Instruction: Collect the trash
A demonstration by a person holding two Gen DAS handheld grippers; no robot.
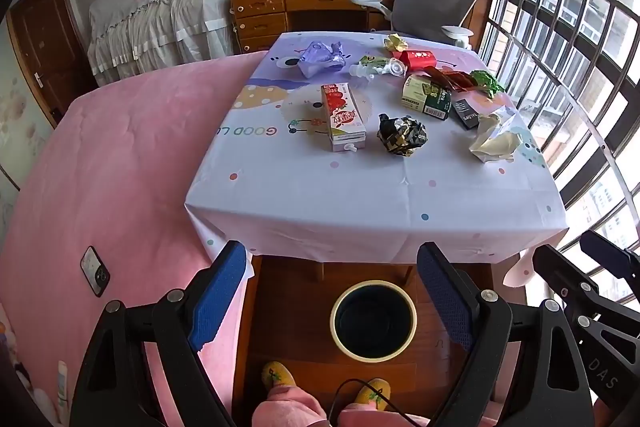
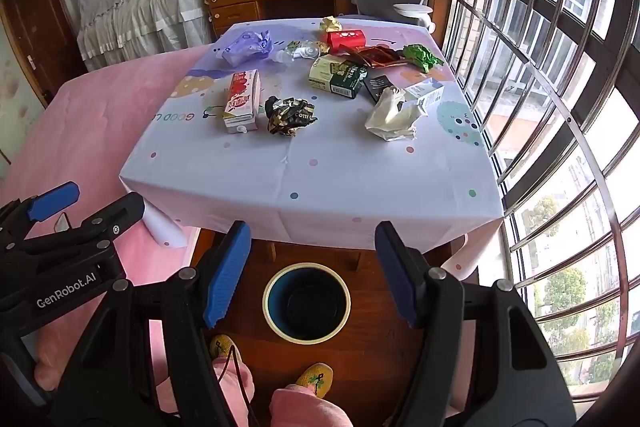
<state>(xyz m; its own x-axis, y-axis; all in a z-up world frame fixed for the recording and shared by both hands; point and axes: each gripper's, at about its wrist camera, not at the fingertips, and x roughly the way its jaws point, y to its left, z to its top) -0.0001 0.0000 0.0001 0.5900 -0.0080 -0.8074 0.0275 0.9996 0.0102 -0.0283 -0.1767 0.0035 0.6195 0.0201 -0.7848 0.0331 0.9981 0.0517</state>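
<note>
Here both tongs hang over the floor short of the counter, each with its 2 blue-padded fingers spread wide and gripping nothing. The left tongs (image 1: 332, 291) frame a round bin (image 1: 373, 319) with a cream rim and dark inside, standing on the wooden floor just under the counter's near edge. The right tongs (image 2: 314, 273) frame the same bin (image 2: 306, 302) from the other side. In the right wrist view the left tongs appear at the lower left edge; in the left wrist view the right tongs show at the far right.

Below the bin, 2 yellow slippers (image 1: 278, 377) and pink trouser legs of the person show.

The counter (image 1: 360, 195) wears a pale lilac cloth with dots and cartoon prints. Its near half is bare; the trash lies on the middle and far part. Nearest sit a red-and-white drink carton (image 1: 343, 117) lying flat, a crumpled black-and-gold wrapper (image 1: 402, 135) just beside it, and a crumpled white paper (image 1: 494, 141) towards the window side. Behind these lie a green-and-cream carton (image 1: 426, 97), a small black packet (image 1: 466, 114), brown sachets (image 1: 452, 79), a green wrapper (image 1: 486, 83), a red packet (image 1: 418, 59), a clear plastic piece (image 1: 374, 69), a yellowish paper ball (image 1: 396, 43) and a purple plastic bag (image 1: 320, 59).

A pink bed (image 1: 120, 155) touches the counter's left side, with a phone (image 1: 95, 271) lying on it.
</note>
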